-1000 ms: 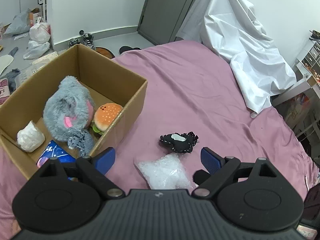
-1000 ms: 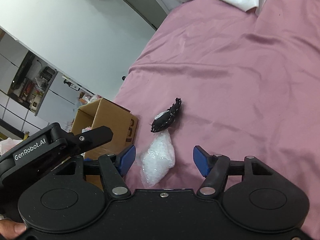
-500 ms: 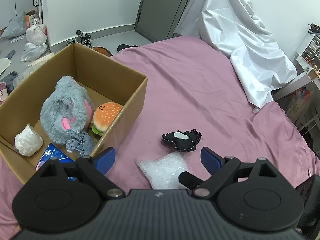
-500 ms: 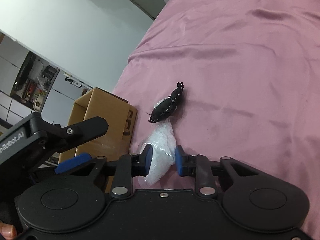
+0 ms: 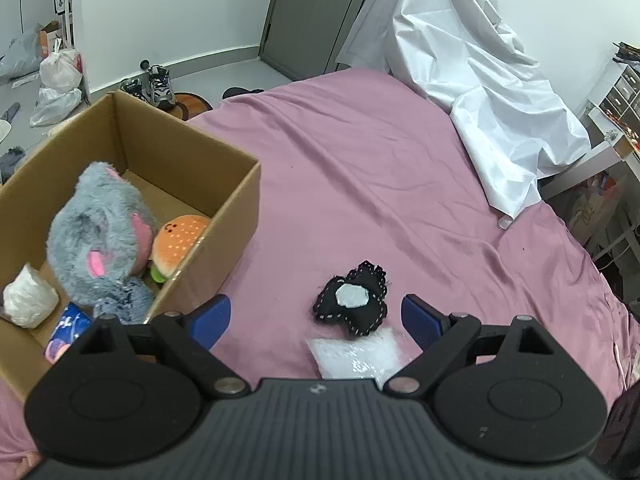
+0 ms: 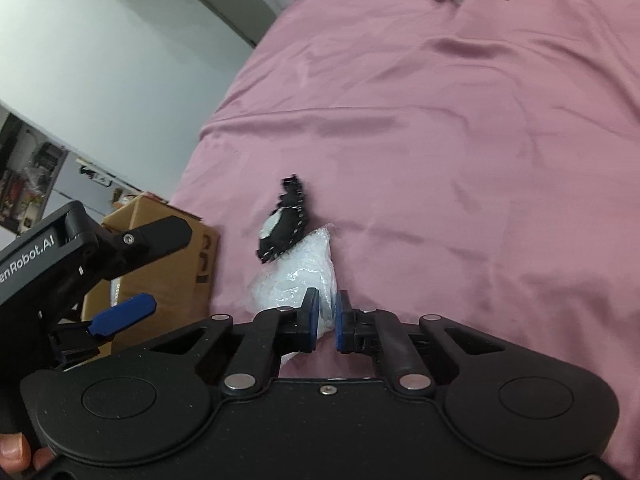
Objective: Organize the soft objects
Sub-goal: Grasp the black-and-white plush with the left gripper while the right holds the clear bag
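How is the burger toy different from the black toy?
The burger toy is orange and sits inside the cardboard box; the black toy lies on the pink bedsheet. The burger toy is round and puffy; the black toy looks flat, with white stitches. Both are small soft toys.

The right gripper (image 6: 325, 316) points steeply down at the bed (image 6: 460, 140), its blue pads (image 6: 311, 320) pinched together on the near end of the white bag (image 6: 296, 276). The left gripper (image 5: 316, 314) hangs just beside it over the bed, tilted down too, jaws spread wide with nothing between them. Fingertips (image 6: 16, 452) grip its handle.
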The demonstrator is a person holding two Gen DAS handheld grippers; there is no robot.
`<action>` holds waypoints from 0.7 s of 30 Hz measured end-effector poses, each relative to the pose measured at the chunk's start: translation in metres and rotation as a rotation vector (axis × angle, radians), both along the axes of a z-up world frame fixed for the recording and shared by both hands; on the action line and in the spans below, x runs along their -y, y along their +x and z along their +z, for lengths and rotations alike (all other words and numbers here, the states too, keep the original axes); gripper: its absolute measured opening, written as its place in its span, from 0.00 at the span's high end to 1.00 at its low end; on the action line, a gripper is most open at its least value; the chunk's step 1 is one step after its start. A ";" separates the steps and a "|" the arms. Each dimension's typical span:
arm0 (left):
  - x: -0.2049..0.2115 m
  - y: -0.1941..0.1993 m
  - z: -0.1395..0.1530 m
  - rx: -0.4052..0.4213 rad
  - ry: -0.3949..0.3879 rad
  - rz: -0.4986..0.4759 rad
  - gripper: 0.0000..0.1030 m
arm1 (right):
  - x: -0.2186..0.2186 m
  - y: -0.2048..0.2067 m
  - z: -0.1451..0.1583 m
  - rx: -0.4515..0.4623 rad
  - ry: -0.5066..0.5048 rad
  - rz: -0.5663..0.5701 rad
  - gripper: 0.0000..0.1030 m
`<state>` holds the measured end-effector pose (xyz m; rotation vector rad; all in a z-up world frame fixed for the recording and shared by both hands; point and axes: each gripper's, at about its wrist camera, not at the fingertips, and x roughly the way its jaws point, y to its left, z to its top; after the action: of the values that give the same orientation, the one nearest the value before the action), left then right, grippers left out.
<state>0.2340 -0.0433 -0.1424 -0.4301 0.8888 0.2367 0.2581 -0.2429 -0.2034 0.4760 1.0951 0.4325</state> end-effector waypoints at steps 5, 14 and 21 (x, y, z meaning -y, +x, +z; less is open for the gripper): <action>0.007 0.012 -0.008 -0.011 -0.006 -0.011 0.11 | 0.009 0.000 0.004 -0.015 -0.018 -0.053 0.92; 0.021 0.032 -0.035 -0.052 0.003 -0.037 0.11 | 0.035 -0.001 0.017 0.029 -0.106 -0.172 0.92; 0.024 0.045 -0.048 -0.062 -0.022 -0.017 0.11 | 0.051 0.005 0.014 -0.003 -0.079 -0.216 0.86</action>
<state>0.2787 -0.0671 -0.1908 -0.4376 0.9565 0.2256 0.2627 -0.2943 -0.1899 0.5188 1.0472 0.1978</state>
